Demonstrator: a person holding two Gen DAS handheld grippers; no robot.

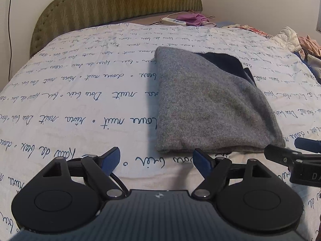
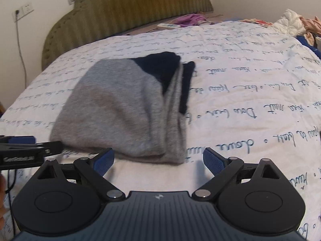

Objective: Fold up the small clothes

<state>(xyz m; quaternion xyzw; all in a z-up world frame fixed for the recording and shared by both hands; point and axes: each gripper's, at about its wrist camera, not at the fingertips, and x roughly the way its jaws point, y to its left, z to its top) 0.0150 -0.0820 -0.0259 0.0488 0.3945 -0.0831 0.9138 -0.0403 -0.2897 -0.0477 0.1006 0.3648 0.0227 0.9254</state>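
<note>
Grey knit garment (image 1: 212, 104) lies folded flat on the script-printed bedsheet (image 1: 90, 92), between the green headboard (image 1: 118, 2) and the two grippers. Shape: roughly a rectangle, near edge a rounded fold, fine ribbed weave. A black panel (image 2: 160, 68) shows at the corner nearest the headboard; along the right side the layers stack unevenly, with a black strip peeking out beneath the grey.

Left gripper (image 1: 156, 160): blue pads wide apart, nothing between them, just short of the garment's near edge, over bare sheet.

Right gripper (image 2: 158, 160): pads spread wide, empty; the garment's near edge sits just beyond the gap, not touched.

Loose clothes (image 1: 297, 40) heaped on the bed's far right, well apart from the garment.
</note>
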